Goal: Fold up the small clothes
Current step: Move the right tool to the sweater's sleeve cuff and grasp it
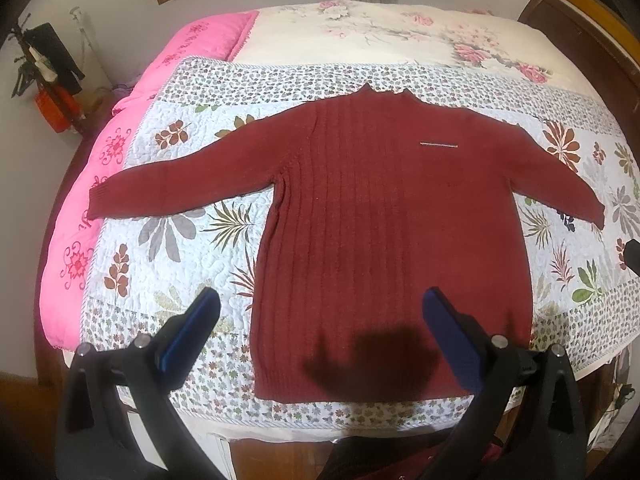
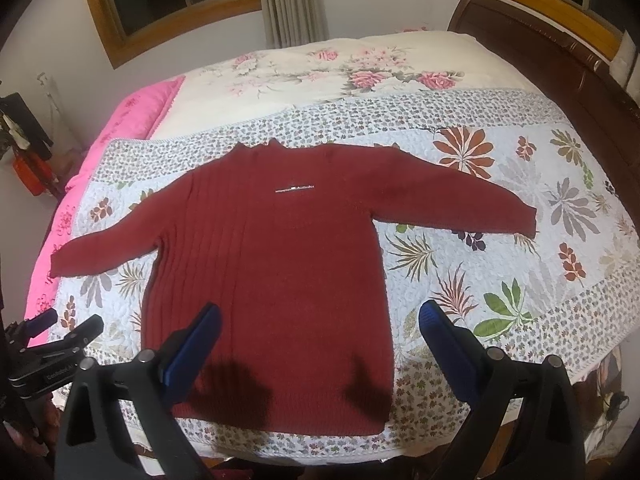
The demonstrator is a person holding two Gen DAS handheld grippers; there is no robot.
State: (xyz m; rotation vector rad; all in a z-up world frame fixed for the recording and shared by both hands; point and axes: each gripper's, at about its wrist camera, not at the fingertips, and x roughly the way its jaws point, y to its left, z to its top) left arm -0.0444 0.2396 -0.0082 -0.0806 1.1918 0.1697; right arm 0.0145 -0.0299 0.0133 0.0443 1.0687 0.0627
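Observation:
A dark red knitted sweater (image 1: 384, 220) lies flat on the flowered quilt (image 1: 176, 240), both sleeves spread out, neck at the far side, hem near the bed's front edge. A small silver bar sits on its chest. My left gripper (image 1: 322, 300) hovers open above the hem, nothing between its blue pads. In the right wrist view the same sweater (image 2: 272, 272) lies spread, and my right gripper (image 2: 320, 314) is open above its lower right part, holding nothing. The left gripper (image 2: 44, 334) shows at the left edge of that view.
The quilt (image 2: 520, 200) covers the near half of a bed; a cream rose-print cover (image 2: 340, 68) lies behind and a pink blanket (image 1: 120, 136) at the left. A dark wooden headboard (image 2: 560, 52) stands at the right. Windows and a curtain are behind.

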